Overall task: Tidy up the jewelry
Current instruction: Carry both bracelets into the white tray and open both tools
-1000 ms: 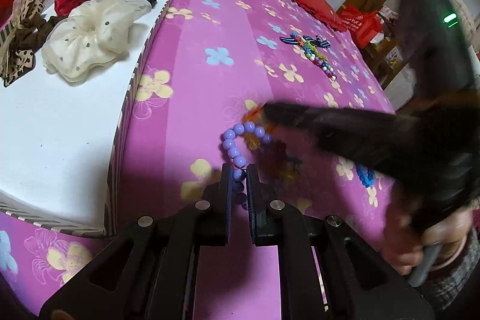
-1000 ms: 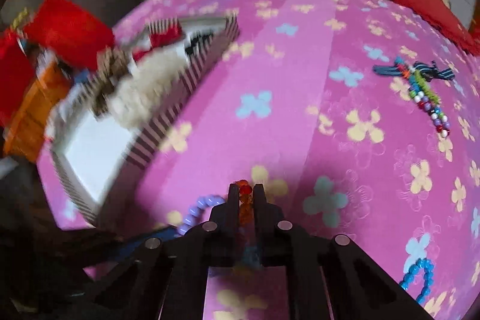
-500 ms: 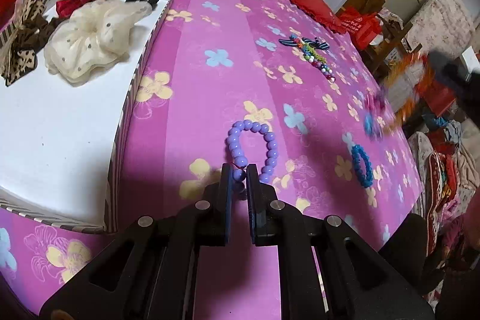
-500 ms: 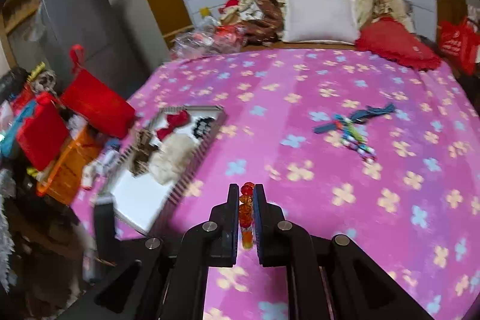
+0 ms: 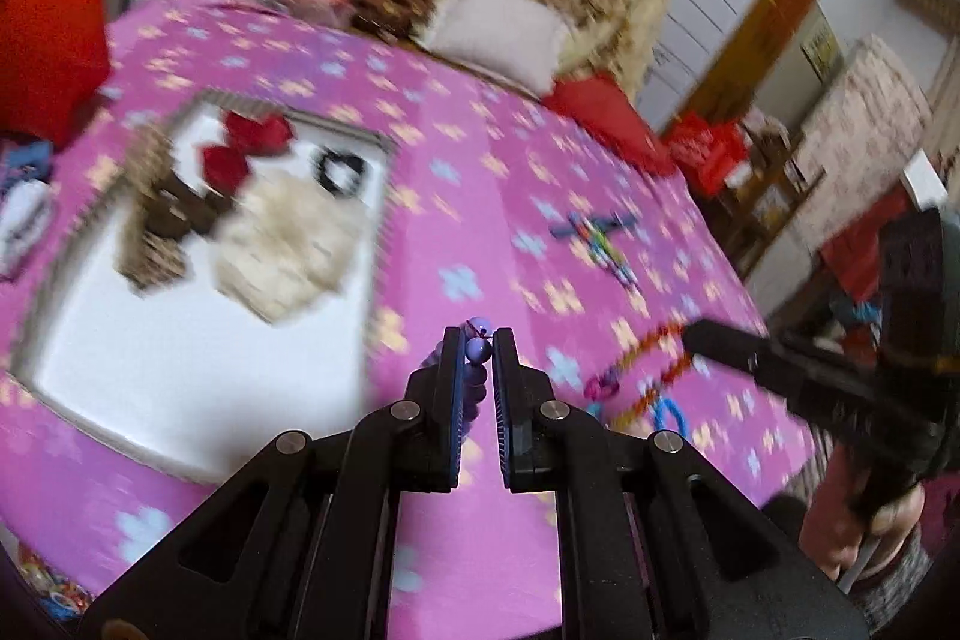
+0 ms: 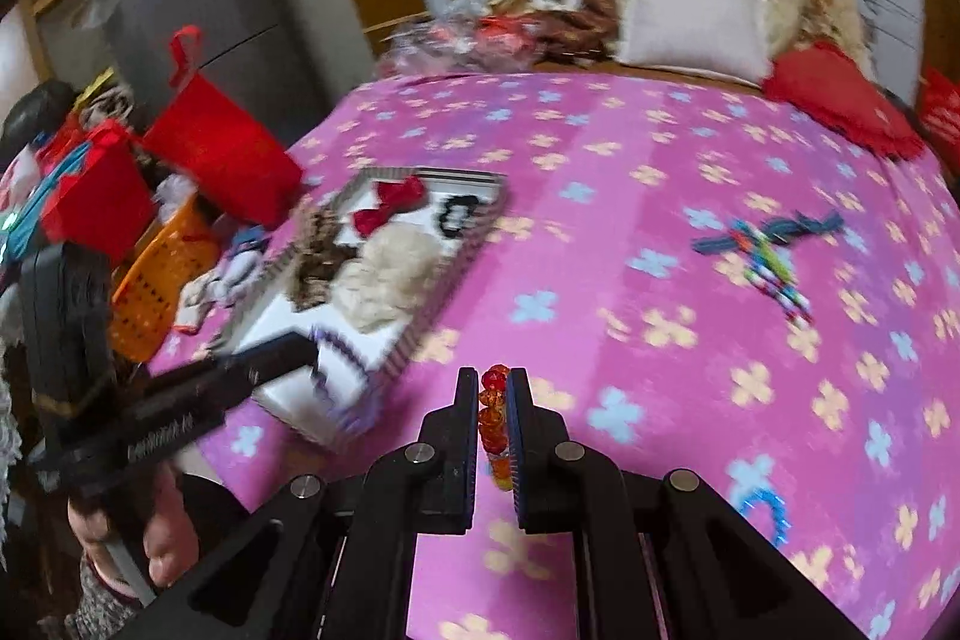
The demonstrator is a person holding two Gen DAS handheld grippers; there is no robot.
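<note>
Jaws of left gripper [image 5: 478, 347] clamp purple bracelet [image 5: 479, 349]; right gripper [image 6: 493, 388] clamps orange bracelet [image 6: 495, 418]

1. Purple bead bracelet [image 5: 478, 351]: round lilac beads on a red thread, pinched between black gripper pads, rest of the loop dangling below, clear of the pink flowered bedspread [image 6: 690, 400].
2. Orange-red bead bracelet [image 6: 494, 415]: faceted translucent beads, clamped between the other pair of pads, hanging in a loop above the bedspread.
3. Blue bead bracelet [image 6: 759, 502]: small bright-blue beads, lying flat on the bedspread near its front edge.
4. Multicoloured bead strand [image 6: 774, 268]: lying with a dark blue ribbon-like piece, possibly a bow, far out on the bedspread; blurred.
5. Striped-rim tray [image 6: 441, 289]: white inside, holding a red bow [image 6: 390, 208], cream scrunchie [image 6: 390, 280], brown bow, black scrunchie.
</note>
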